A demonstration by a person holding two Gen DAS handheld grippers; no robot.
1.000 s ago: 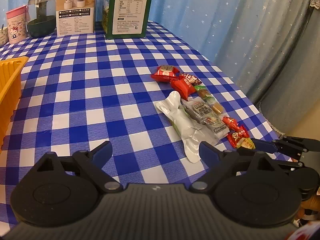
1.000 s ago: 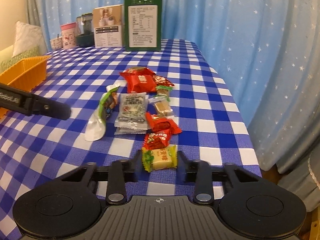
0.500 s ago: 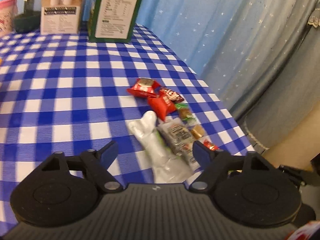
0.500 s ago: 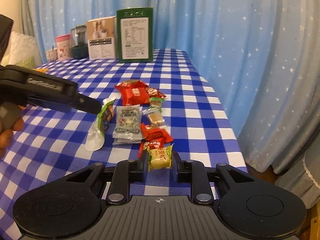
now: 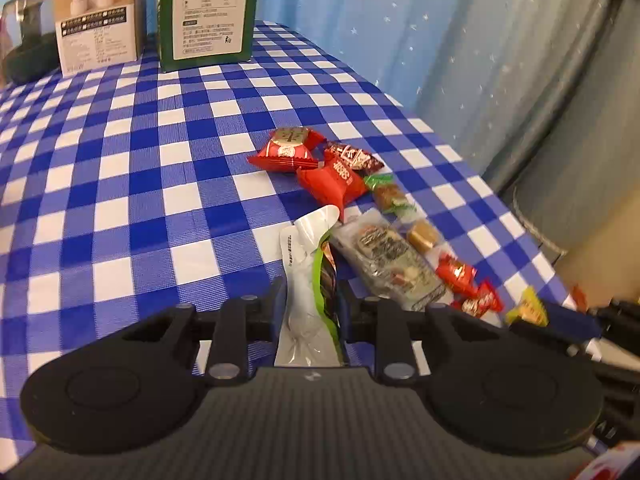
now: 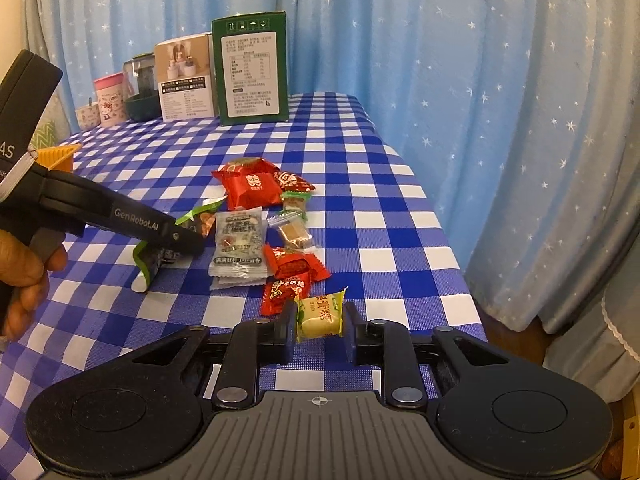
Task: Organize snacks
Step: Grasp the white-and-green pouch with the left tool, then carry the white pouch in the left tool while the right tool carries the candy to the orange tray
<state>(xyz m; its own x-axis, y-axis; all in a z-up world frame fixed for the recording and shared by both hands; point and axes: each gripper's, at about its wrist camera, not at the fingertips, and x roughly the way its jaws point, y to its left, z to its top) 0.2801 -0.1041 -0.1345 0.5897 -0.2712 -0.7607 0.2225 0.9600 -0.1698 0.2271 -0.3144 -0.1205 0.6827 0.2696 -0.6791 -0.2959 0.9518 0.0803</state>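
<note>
Both snacks sit clamped: white pouch (image 5: 306,280) left, yellow packet (image 6: 320,314) right.

Home setting, likely living or dining corner. Table under blue-white checked tablecloth (image 6: 360,216), household style. Blue star-print curtains (image 6: 480,80) hang right behind and beside table. At far end: pink cartoon-print cup (image 6: 109,98), dark lidded jar (image 6: 141,92), beige product box (image 6: 185,76), green carton (image 6: 252,70) with nutrition label. Zigzag-pattern cushion (image 6: 42,136) at left edge. Loose wrapped snacks (image 6: 256,216) scattered on cloth, orange plastic basket (image 6: 56,156) nearby.
</note>
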